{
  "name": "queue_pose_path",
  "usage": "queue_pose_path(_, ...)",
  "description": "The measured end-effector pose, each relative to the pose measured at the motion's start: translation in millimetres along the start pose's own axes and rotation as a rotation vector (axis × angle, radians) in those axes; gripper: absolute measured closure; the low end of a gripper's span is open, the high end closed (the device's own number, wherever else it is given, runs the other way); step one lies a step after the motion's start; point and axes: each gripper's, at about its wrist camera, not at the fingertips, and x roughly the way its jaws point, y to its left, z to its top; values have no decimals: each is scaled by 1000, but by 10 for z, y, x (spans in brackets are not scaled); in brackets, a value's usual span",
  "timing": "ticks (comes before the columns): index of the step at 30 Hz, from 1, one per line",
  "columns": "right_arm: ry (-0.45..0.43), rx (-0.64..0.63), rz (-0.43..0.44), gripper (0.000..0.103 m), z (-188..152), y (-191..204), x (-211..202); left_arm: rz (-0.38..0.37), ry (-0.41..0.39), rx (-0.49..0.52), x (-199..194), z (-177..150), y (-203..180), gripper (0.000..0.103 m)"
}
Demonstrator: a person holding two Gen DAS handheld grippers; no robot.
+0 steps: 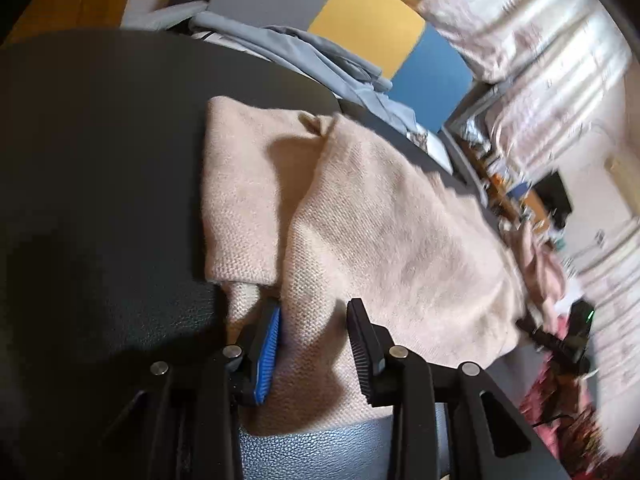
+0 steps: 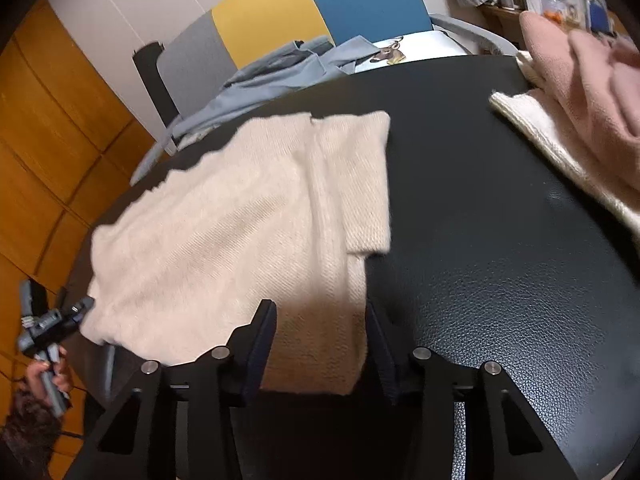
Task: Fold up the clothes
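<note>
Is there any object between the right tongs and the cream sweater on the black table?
Nothing visible stands in the way. The right tongs are open right at the near edge of the cream knit sweater, with its fabric between the fingers. The pink and white clothes lie far off on the black table.

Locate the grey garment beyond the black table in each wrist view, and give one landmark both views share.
Left wrist view: the grey garment lies at top centre, past the far rim of the black table, below the yellow panel.
Right wrist view: the grey garment lies upper left of centre, behind the cream sweater.
Shared landmark: the yellow panel, directly behind the garment in both views.
</note>
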Motion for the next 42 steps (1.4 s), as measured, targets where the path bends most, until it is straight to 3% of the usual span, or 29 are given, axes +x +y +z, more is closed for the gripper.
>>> queue_pose_path(2, 4, -35, -12, 92, 7, 67, 26, 92, 8, 70, -1, -16, -95, 95)
queue_pose_path(6, -56, -131, -25, 93, 21, 273, -199, 66, -6, 82, -211, -55, -170, 98)
queue_pose_path(9, -114, -150, -39, 97, 45, 309, -482, 49, -73, 70, -441, -86, -100, 98)
queue_pose_path(12, -103, -170, -42, 98, 0, 315, -561, 45, -51, 48, -400, -190, 4, 98)
queue_pose_path(15, -26, -146, -50, 98, -142, 210, -356, 83, -9, 36, -264, -341, 132, 98)
queue_pose_path(18, 35, -125, -59, 98, -293, 84, -142, 68, -41, 14, -213, -343, 161, 97)
queue_pose_path(22, 1, -81, -45, 96, -296, -37, -260, 118, -27, 23, -329, -311, 161, 94)
queue_pose_path(23, -13, -71, -59, 87, -274, -52, -327, 138, -26, 26, -366, -293, 156, 94)
queue_pose_path(24, -29, -58, -78, 78, -250, -69, -404, 182, -58, 13, -482, -286, 172, 94)
queue_pose_path(27, -163, -42, -124, 77, -195, -39, -723, 290, -210, -38, -813, -245, 106, 94)
queue_pose_path(29, -219, -57, -102, 77, -105, 70, -841, 279, -277, -9, -880, -169, -76, 94)
queue_pose_path(31, -220, -102, -67, 77, -6, 243, -811, 277, -295, 91, -774, -33, -392, 91)
queue_pose_path(36, -133, -334, 8, 77, 133, 976, -307, 197, -169, 369, -24, 193, -1204, 91)
queue_pose_path(39, -75, -459, 25, 77, 141, 1346, 27, 245, -82, 492, 492, 253, -1454, 90)
queue_pose_path(42, -39, -563, 29, 77, 267, 1683, 403, 302, -67, 478, 665, 377, -1362, 88)
